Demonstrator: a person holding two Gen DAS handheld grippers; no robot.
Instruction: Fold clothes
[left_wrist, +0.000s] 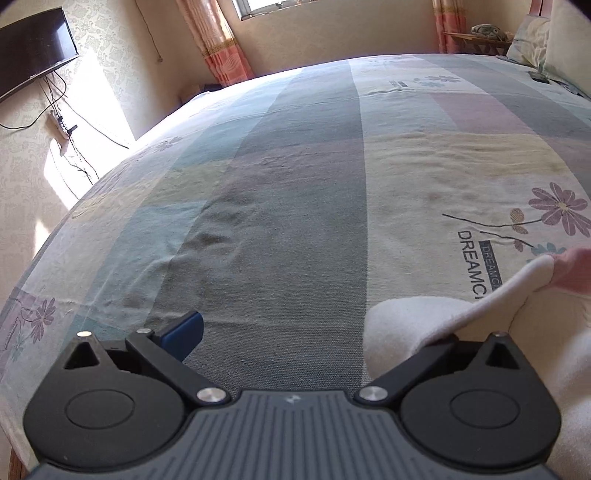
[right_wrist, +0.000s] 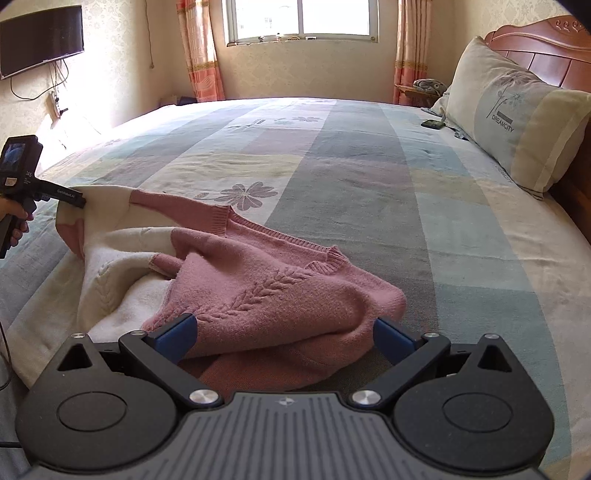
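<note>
A pink and white knitted sweater (right_wrist: 258, 288) lies crumpled on the near part of the bed. My right gripper (right_wrist: 286, 334) is open wide just above the sheet. Its blue pads (right_wrist: 177, 332) stand on either side of the sweater's pink bulk, which reaches in between them. My left gripper (right_wrist: 75, 199), held by a person's hand (right_wrist: 14, 218), is at the sweater's raised white edge on the left. In the left wrist view the left gripper (left_wrist: 317, 328) is open. Its left pad (left_wrist: 184, 332) is bare, and white sweater cloth (left_wrist: 424, 321) covers its right finger.
The striped, flowered bedsheet (right_wrist: 369, 184) stretches away beyond the sweater. A pillow (right_wrist: 517, 122) leans on the wooden headboard (right_wrist: 546, 48) at the right, with a small dark object (right_wrist: 433, 123) beside it. A television (right_wrist: 40, 37) hangs on the left wall.
</note>
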